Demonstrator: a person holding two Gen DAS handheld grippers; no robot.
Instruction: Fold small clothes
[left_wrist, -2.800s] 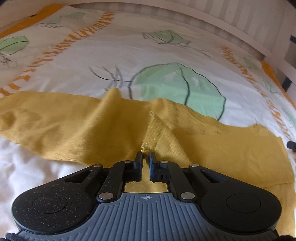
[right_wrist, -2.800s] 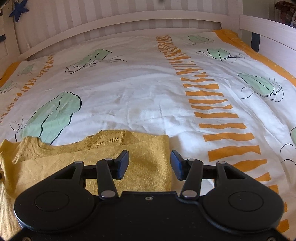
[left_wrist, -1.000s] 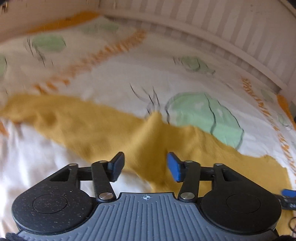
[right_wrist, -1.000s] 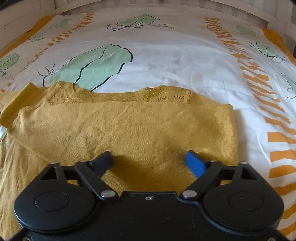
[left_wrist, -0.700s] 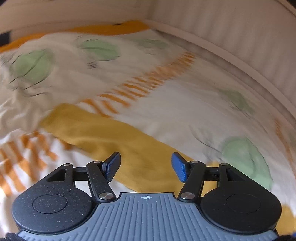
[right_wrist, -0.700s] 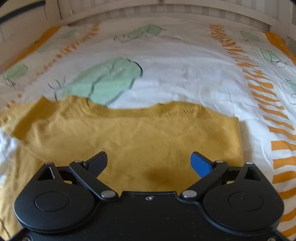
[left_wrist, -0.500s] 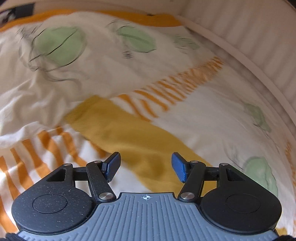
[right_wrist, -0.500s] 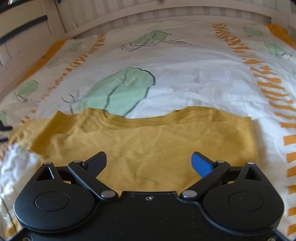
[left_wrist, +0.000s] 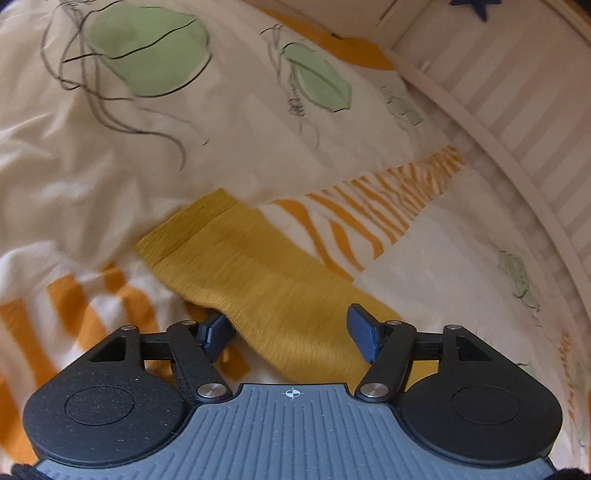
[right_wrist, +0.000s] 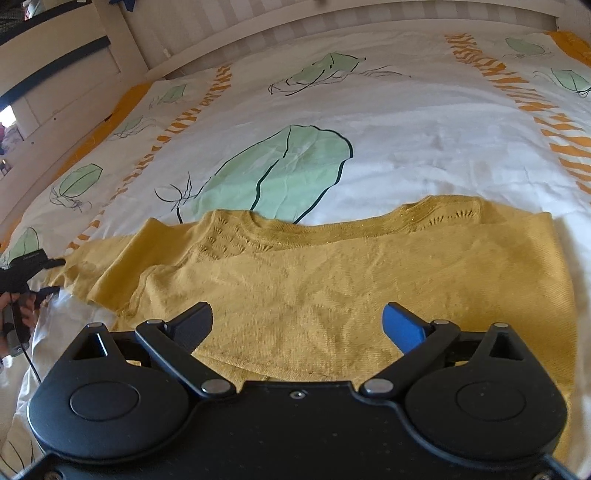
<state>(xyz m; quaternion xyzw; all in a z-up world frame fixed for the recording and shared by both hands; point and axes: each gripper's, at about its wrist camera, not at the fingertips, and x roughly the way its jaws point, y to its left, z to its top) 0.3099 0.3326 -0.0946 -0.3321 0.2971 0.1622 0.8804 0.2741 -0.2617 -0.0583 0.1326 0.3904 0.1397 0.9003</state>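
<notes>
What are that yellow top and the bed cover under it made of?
The yellow top looks like a fine knit, perhaps cotton or wool: matte, with ribbed texture and small openwork holes near the neckline; a faint glitter hints at metallic thread. The bed cover looks like smooth woven cotton: matte, creased, with flat printed green shapes and orange stripes.

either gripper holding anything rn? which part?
Nothing held. Left gripper open over the yellow sweater's sleeve; right gripper open above its body.

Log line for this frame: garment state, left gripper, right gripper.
yellow sweater: flat on duvet, one sleeve outstretched | left gripper: open, just widened, over sleeve | right gripper: open above body
</notes>
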